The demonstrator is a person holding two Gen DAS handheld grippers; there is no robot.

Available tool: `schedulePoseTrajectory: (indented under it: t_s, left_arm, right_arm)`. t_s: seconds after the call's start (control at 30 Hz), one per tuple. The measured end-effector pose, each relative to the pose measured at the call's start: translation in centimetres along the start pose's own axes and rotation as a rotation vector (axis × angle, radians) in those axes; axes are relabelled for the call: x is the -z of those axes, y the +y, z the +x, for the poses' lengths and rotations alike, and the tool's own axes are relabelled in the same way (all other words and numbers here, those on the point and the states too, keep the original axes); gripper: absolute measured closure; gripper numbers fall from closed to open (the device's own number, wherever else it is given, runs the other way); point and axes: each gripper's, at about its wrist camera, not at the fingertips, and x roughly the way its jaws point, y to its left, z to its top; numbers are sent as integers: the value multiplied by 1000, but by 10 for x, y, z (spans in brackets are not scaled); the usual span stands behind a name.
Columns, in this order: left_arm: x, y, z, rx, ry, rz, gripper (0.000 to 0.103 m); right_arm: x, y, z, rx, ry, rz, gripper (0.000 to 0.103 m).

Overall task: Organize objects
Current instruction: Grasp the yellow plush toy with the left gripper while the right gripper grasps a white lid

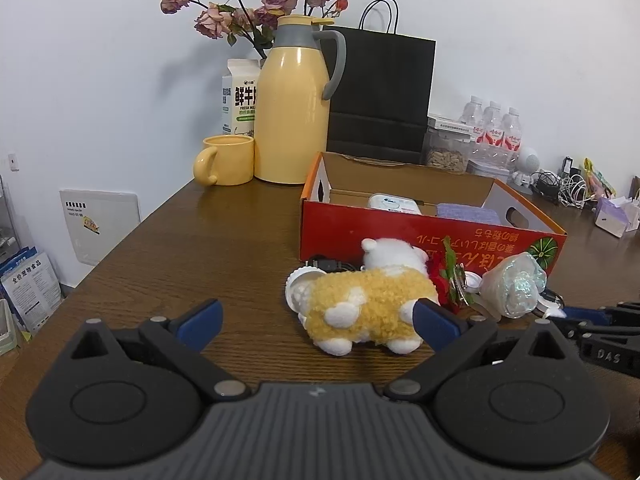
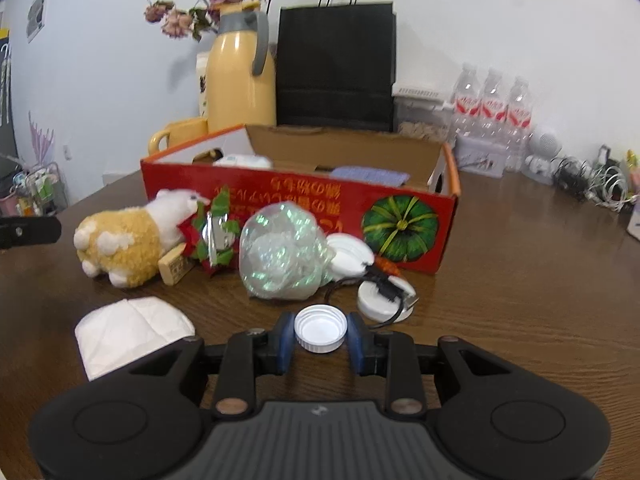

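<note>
My left gripper [image 1: 318, 320] is open near the table; its right finger is beside a yellow and white plush sheep [image 1: 364, 300], also in the right wrist view [image 2: 128, 236]. My right gripper [image 2: 321, 338] is shut on a white bottle cap [image 2: 321, 328], held above the table. A red cardboard box [image 1: 432, 240] [image 2: 304, 200] stands behind, holding a white pack [image 1: 394, 203] and a purple cloth [image 1: 468, 213]. In front of it lie a shiny plastic wrap bundle [image 2: 282, 254], a red and green bow [image 2: 214, 236], a wooden stamp [image 2: 175, 267], white lids [image 2: 350, 254] with a black cable [image 2: 384, 288], and a folded white tissue [image 2: 128, 332].
Behind the box stand a yellow thermos jug [image 1: 292, 108], a yellow mug [image 1: 226, 160], a milk carton [image 1: 240, 96], dried roses [image 1: 256, 4], a black paper bag [image 1: 380, 92] and water bottles [image 1: 496, 128]. Cables and small items [image 1: 568, 188] lie at far right.
</note>
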Motion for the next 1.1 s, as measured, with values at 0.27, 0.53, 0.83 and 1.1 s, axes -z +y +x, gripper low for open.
schedulePoseTrajectory:
  t_s: [0.27, 0.53, 0.83, 1.1]
  left_arm:
    - [3, 4, 3, -12, 14, 1, 0]
    - [-1, -8, 17, 56, 37, 34, 0]
    - [-13, -15, 55, 158, 97, -2, 0]
    - [-15, -22, 78, 127, 145, 10, 0]
  right_arm:
    - [1, -3, -15, 33, -88, 15, 76]
    - [1, -3, -15, 38, -96, 16, 76]
    - [1, -3, -16, 36, -98, 19, 76]
    - [2, -4, -16, 23, -100, 22, 76]
